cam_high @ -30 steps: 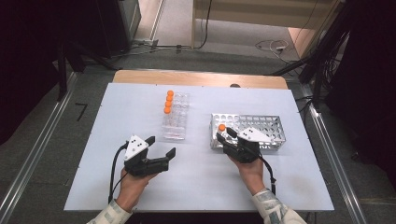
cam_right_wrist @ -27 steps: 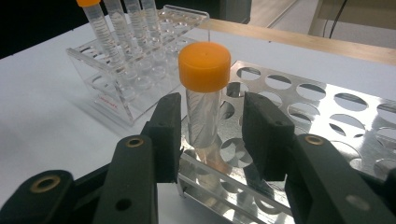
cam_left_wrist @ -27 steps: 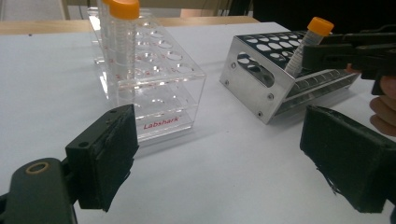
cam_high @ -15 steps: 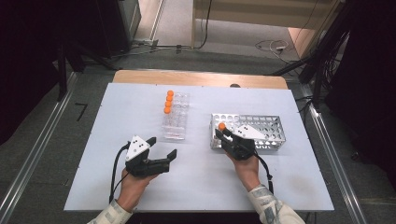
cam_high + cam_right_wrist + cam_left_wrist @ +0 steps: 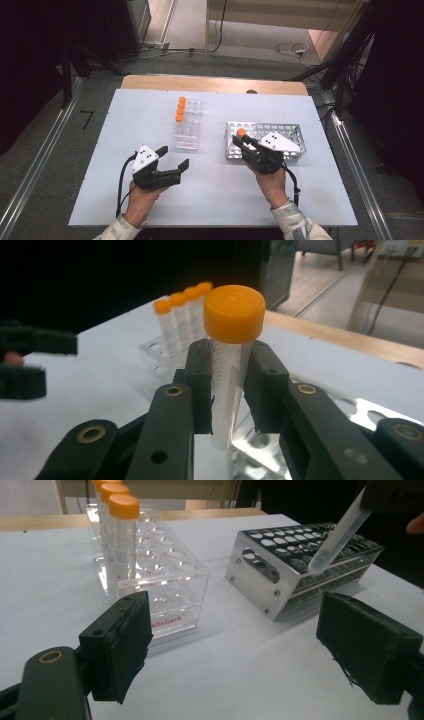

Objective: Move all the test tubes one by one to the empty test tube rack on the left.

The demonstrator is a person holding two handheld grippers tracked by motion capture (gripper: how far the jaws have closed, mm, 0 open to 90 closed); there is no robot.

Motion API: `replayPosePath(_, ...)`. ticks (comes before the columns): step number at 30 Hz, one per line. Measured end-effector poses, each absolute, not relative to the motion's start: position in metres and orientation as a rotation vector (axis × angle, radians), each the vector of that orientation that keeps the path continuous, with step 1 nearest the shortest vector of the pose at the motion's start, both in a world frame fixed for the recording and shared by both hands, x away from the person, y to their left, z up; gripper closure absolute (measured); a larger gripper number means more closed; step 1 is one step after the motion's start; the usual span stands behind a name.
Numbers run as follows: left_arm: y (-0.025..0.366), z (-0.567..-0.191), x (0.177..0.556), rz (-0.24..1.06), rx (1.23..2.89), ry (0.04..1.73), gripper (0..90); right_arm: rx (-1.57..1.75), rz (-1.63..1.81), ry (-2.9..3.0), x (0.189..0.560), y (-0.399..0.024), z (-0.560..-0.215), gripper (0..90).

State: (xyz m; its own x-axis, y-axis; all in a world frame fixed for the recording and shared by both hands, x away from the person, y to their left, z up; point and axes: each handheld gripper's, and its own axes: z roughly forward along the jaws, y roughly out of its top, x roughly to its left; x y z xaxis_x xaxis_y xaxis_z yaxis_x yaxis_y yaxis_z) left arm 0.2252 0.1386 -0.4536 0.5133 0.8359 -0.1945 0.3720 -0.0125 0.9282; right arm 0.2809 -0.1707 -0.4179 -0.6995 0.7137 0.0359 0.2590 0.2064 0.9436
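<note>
Now the right gripper (image 5: 227, 385) has just closed on the orange-capped tube (image 5: 231, 347) and lifts it from the metal rack (image 5: 292, 137); the left gripper (image 5: 250, 645) stands open, empty.

A pale table (image 5: 125, 200) carries two things. The clear plastic rack (image 5: 188, 131) stands near its middle, and the metal rack (image 5: 292, 135) sits to the right of that clear one, apart from it.
</note>
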Motion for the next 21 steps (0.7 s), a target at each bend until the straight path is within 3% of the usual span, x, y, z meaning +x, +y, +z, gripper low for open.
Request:
replayPosePath(11, 0.122, -0.435, 0.213, 0.465, 1.627, 0.948, 24.9, 0.764, 1.471, 2.299, 0.258, -0.12, -0.446, 71.7)
replayPosePath(21, 0.109, -0.437, 0.215, 0.409, 1.663, 0.881, 45.1, 0.713, 1.459, 2.381, 0.248, -0.098, -0.457, 71.7)
